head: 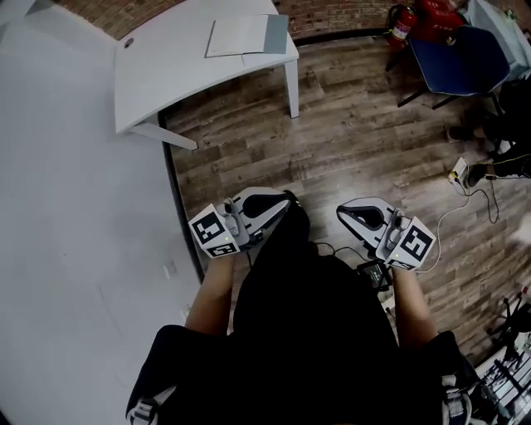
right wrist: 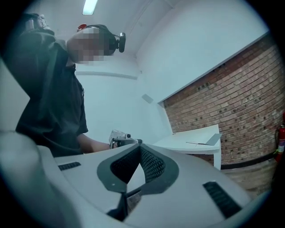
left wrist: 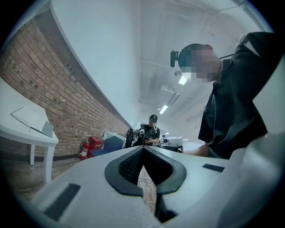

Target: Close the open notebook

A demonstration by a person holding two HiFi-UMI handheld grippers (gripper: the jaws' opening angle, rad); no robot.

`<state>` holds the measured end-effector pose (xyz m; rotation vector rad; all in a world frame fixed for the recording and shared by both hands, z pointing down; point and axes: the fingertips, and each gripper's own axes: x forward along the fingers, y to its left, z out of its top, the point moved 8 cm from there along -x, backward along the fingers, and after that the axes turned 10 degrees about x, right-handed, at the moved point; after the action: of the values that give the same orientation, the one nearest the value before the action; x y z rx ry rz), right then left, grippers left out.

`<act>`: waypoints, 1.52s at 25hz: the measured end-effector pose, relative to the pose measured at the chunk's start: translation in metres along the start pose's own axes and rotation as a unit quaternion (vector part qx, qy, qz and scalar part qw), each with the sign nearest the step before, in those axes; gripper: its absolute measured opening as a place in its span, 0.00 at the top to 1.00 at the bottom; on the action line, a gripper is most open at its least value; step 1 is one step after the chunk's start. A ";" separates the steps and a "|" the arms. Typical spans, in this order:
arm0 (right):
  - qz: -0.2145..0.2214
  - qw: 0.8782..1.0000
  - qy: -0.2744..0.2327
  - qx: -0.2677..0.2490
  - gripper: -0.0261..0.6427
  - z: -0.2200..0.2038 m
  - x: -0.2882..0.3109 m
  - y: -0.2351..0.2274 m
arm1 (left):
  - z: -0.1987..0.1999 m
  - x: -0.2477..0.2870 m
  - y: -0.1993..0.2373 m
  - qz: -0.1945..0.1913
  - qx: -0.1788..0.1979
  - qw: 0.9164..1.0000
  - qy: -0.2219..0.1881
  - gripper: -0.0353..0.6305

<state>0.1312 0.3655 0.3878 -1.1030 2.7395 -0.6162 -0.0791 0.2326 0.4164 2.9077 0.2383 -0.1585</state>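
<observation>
Our left gripper [head: 284,200] and right gripper [head: 346,214] sit low in front of our body, each held in one hand, with their marker cubes turned outward and their noses turned in toward each other. In the left gripper view, the left gripper [left wrist: 143,151] has its dark ribbed pads meeting at the tips, so it is clenched with nothing between the jaws. In the right gripper view, the right gripper [right wrist: 139,147] is clenched the same way, also on nothing, and beyond its tips we see the other hand with its gripper. The notebook [head: 241,35] lies open on the white table [head: 166,70], well apart from both grippers, across a stretch of wooden floor [head: 348,141]. It rests at the end of the table nearest the brick wall [left wrist: 44,84], with pale pages to one side and a grey cover to the other. In the left gripper view the notebook [left wrist: 31,119] shows at the far left. In the right gripper view the notebook [right wrist: 206,141] shows with its grey cover angled up off the table top. A red fire extinguisher [head: 401,25] stands by the wall beside a blue chair [head: 460,58]. Another person [left wrist: 152,130] stands in the background of the left gripper view.
</observation>
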 end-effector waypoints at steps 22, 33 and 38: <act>0.014 0.999 0.033 -0.025 0.95 0.139 0.147 -0.232 | 0.049 0.025 0.267 0.028 0.009 0.999 -0.022 0.92; 0.087 0.995 0.053 0.016 0.95 0.205 0.181 -0.417 | 0.065 0.074 0.378 0.141 -0.012 0.990 0.026 0.92; 0.116 0.990 0.067 0.050 0.95 0.231 0.202 -0.501 | 0.067 0.086 0.422 0.211 -0.024 0.976 0.047 0.92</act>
<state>0.3637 -0.1738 0.3934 -0.7331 2.8539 -0.8085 0.0724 -0.1758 0.4284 2.8413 -0.3573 0.0556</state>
